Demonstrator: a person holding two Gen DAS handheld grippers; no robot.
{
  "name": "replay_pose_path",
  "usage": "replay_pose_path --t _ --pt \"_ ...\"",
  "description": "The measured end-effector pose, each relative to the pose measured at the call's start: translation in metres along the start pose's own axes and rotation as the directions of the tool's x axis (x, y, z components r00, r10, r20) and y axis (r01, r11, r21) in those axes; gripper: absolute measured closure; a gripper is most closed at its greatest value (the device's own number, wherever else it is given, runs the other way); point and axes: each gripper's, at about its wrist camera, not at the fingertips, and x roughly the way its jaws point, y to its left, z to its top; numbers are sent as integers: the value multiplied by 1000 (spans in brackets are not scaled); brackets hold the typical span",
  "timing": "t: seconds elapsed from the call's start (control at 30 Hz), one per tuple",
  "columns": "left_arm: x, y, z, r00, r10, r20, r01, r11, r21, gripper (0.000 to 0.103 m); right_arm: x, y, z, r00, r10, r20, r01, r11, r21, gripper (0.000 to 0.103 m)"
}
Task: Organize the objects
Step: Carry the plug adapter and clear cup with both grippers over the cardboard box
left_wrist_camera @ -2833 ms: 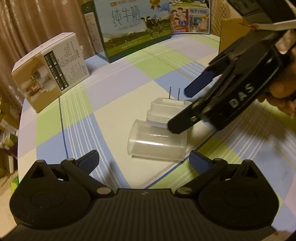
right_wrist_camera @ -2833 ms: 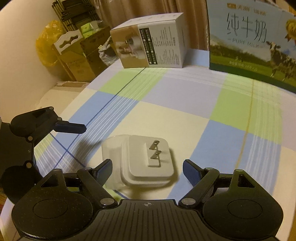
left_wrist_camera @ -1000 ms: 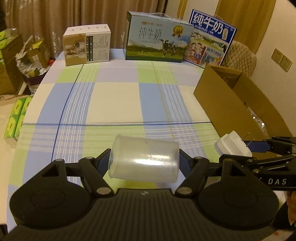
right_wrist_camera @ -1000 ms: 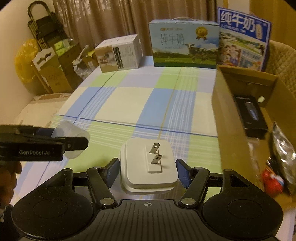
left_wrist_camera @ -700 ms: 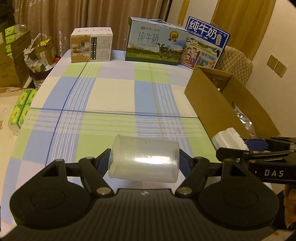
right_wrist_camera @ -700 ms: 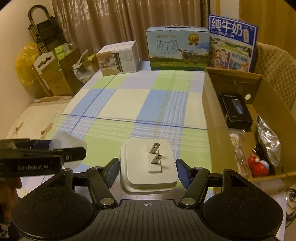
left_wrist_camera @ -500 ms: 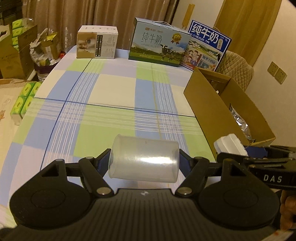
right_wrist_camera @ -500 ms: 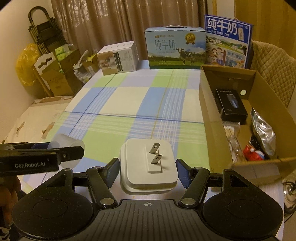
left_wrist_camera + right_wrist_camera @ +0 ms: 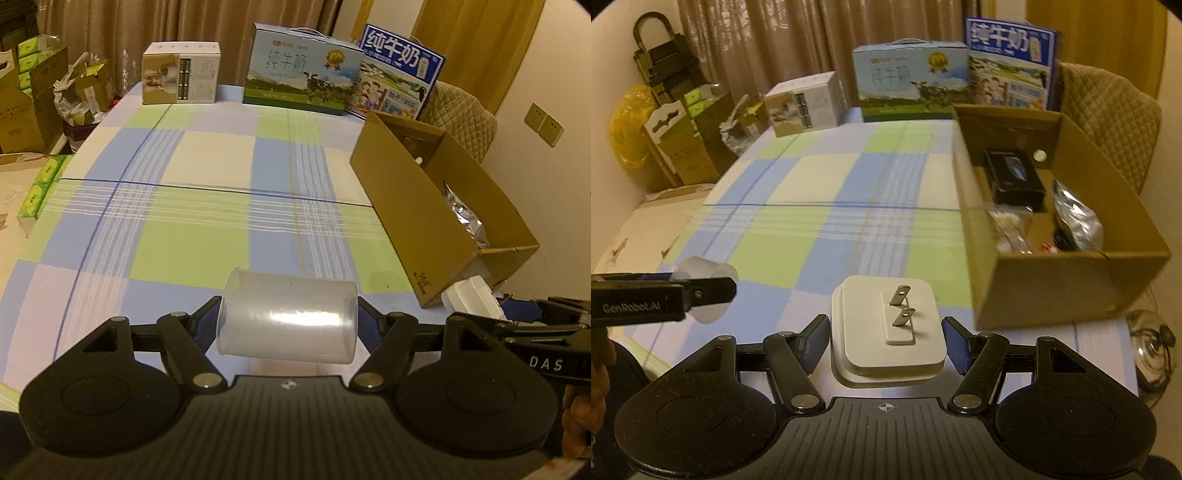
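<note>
Now left gripper (image 9: 288, 325) clamped on clear plastic cup (image 9: 288, 321) lying sideways between jaws — right gripper (image 9: 886, 341) gripping white plug adapter (image 9: 888, 328), prongs up; cardboard box (image 9: 1067, 291) ahead-right of jaws.

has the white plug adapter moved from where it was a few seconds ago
Yes. The white plug adapter was lying on the table; the right gripper now holds it lifted, near the cardboard box.

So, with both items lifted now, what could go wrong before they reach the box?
The clear plastic cup is held sideways by its ends in the left tool; it may deform or slip. The white plug adapter in the right tool could catch its prongs on the cardboard box wall.
</note>
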Motion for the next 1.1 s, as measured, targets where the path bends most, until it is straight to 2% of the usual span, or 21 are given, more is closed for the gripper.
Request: replay_pose_path --t 0.47,1.1 --pt "6 -61 -10 997 -74 -30 76 995 65 33 -29 -44 -13 995 -97 23 96 994 50 40" --pt "25 -143 5 985 -166 -57 173 973 154 33 -59 -109 -6 980 -190 52 182 975 124 40"
